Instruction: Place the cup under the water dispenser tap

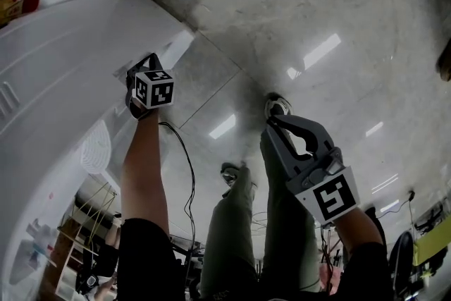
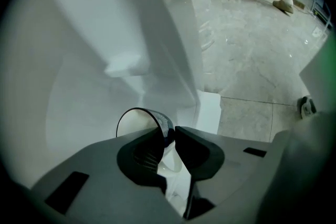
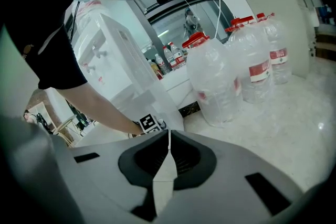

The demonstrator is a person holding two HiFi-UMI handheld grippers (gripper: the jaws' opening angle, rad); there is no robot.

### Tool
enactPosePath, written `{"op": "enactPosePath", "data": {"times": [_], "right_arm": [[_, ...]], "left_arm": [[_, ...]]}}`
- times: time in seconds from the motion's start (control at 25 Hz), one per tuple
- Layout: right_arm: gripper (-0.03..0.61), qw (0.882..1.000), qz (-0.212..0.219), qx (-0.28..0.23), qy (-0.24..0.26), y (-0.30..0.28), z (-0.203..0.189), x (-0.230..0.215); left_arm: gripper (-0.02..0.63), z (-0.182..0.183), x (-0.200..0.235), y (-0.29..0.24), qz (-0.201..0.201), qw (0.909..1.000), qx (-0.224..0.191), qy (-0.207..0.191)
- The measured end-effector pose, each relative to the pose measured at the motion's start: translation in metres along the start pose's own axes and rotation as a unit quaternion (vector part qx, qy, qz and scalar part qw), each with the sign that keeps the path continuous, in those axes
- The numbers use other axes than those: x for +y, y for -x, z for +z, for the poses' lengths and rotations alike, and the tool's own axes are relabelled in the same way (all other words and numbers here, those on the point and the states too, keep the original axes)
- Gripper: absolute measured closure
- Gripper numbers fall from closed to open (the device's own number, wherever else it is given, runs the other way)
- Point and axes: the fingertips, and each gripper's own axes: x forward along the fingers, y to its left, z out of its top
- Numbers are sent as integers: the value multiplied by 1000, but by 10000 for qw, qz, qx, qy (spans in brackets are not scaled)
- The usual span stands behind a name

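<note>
A clear plastic cup (image 2: 134, 122) with a dark rim sits tilted in the white recess of the water dispenser (image 2: 94, 34), below a white spout (image 2: 126, 66). My left gripper (image 2: 169, 136) is shut on the cup's wall, one jaw inside the mouth and one outside. In the head view only its marker cube (image 1: 153, 88) shows, against the dispenser's white body (image 1: 63, 53); the cup is hidden there. My right gripper (image 3: 168, 136) hangs off to the right over the floor (image 1: 273, 125), jaws shut on nothing.
Large water bottles (image 3: 218, 81) with red caps stand on the stone floor (image 3: 294, 113) beside the dispenser (image 3: 118, 55). The person's legs and shoes (image 1: 277, 106) stand between the arms. A black cable (image 1: 189, 173) trails down by the left arm.
</note>
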Motion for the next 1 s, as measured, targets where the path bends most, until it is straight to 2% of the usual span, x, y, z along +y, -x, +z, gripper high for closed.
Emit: {"op": "enactPosePath", "data": {"times": [0.16, 0.48, 0.72, 1.0], "right_arm": [[534, 9999, -59, -77, -55, 4, 5, 7], [534, 9998, -110, 10, -137, 28, 9, 33], [534, 9997, -155, -71, -157, 57, 26, 69], [534, 9994, -85, -329, -109, 85, 58, 124]], "left_arm": [[548, -4, -13, 4, -283, 9993, 63, -236], [555, -16, -42, 37, -582, 9977, -27, -355], [557, -26, -49, 88, -734, 9961, -96, -473], [559, -23, -61, 159, -1053, 9901, -395, -834]]}}
